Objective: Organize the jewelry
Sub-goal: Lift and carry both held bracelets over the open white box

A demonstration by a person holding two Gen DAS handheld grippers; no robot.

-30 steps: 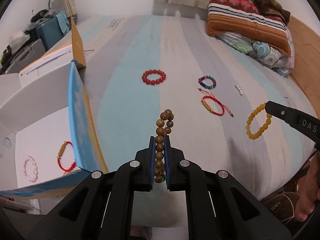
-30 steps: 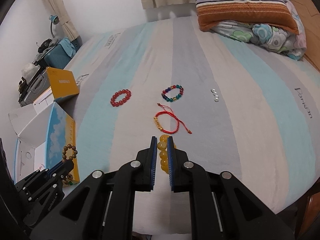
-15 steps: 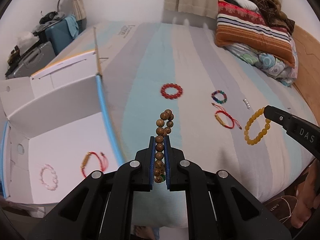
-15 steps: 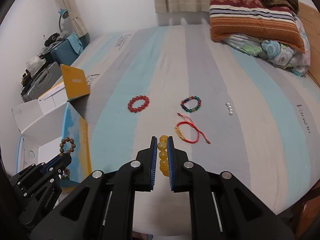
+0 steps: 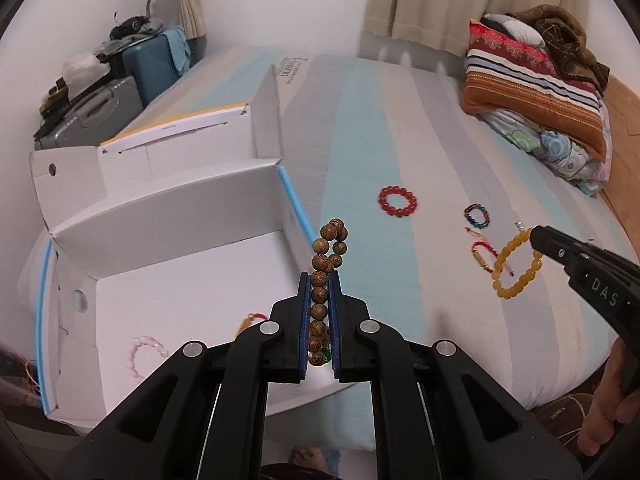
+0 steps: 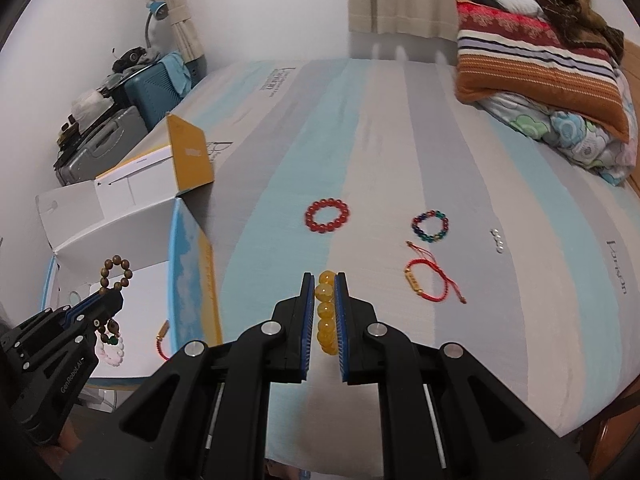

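**Bracelets held over the box and the bed**

Wooden bead bracelet point(image 5: 320, 304) sits pinched between the left gripper point(image 5: 320, 280) fingers, which are closed on it; part of its loop pokes out past the tips, the rest runs back between the pads, and a green bead near the base is hard to make out. Below and left of those fingers lies the open white box point(image 5: 168, 216), with a pale pink bracelet point(image 5: 146, 350) blurred on its floor and a red cord bracelet point(image 5: 250, 320) mostly hidden behind the gripper body.

The right gripper point(image 6: 324, 280) fingers are likewise closed on a yellow bead bracelet point(image 6: 325, 312), seen edge-on as one row of beads, so its loop is hidden in that view. Both grippers tilt downward over the striped bed point(image 6: 360, 120). A hand point(image 5: 608, 408) shows at the frame's lower right edge, cut off.

Beyond the right fingers lie a red cord bracelet with gold tube point(image 6: 424, 284), a red bead bracelet point(image 6: 327, 215), a multicoloured bracelet point(image 6: 430, 226) and small pearly beads point(image 6: 497, 240), too tiny to identify. Farthest is a striped pillow point(image 6: 536, 64).
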